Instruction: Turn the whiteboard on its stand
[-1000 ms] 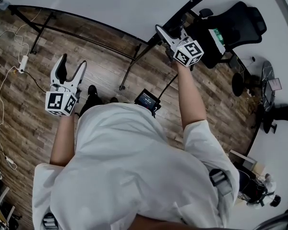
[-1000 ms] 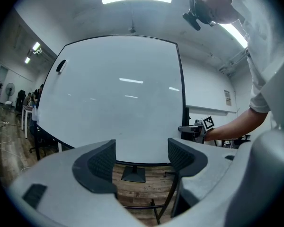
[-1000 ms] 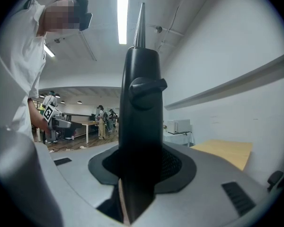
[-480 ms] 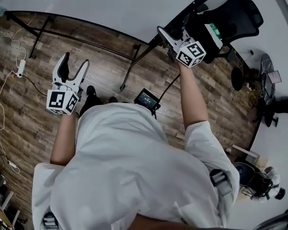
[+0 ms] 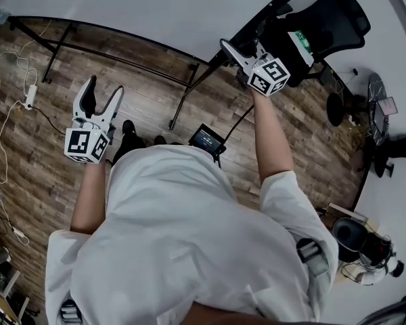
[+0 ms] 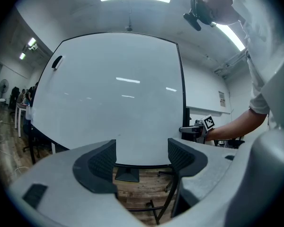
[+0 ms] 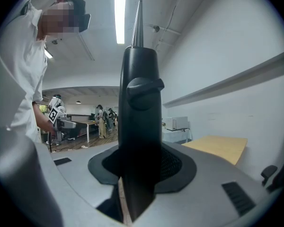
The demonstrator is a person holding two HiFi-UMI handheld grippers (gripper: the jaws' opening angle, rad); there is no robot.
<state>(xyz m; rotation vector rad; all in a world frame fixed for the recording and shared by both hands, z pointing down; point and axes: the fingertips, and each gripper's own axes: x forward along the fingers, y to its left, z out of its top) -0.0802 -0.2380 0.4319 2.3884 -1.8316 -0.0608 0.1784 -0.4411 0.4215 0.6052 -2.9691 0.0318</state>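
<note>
Between the pads [image 7: 176, 168] of the right gripper [image 7: 139, 164] stands the black upright frame edge [image 7: 139, 103] of the whiteboard [image 6: 118, 93], and the 2 jaws are clamped on it from either side. The left gripper [image 6: 142, 150] has its jaws apart with nothing between them. It faces the white panel at 12 o'clock and is well apart from it.

From the head view the board fills the 12 o'clock side, with its stand [image 5: 115, 59] running along the wooden floor [image 5: 149, 114] beneath it. The right gripper [image 5: 242, 51] grips the board's side at about 1 o'clock and the left gripper [image 5: 101, 95] hangs at about 10 o'clock. An office chair [image 5: 331, 29] sits behind the board's end at 2 o'clock.

The step in hand looks like swinging the gripped edge round. To do it well, the clamp should probably stay firm and square on the frame. The pull should likely follow an arc about the board's pivot, not a straight line, so the pads do not slide. The free left gripper could steady the panel. Feet should keep off the stand's legs, and the swinging end should keep off the chair.

The right forearm [image 5: 271, 134] reaches out nearly straight, gripper about level. The left forearm [image 5: 91, 195] is bent closer in, its gripper level too
</note>
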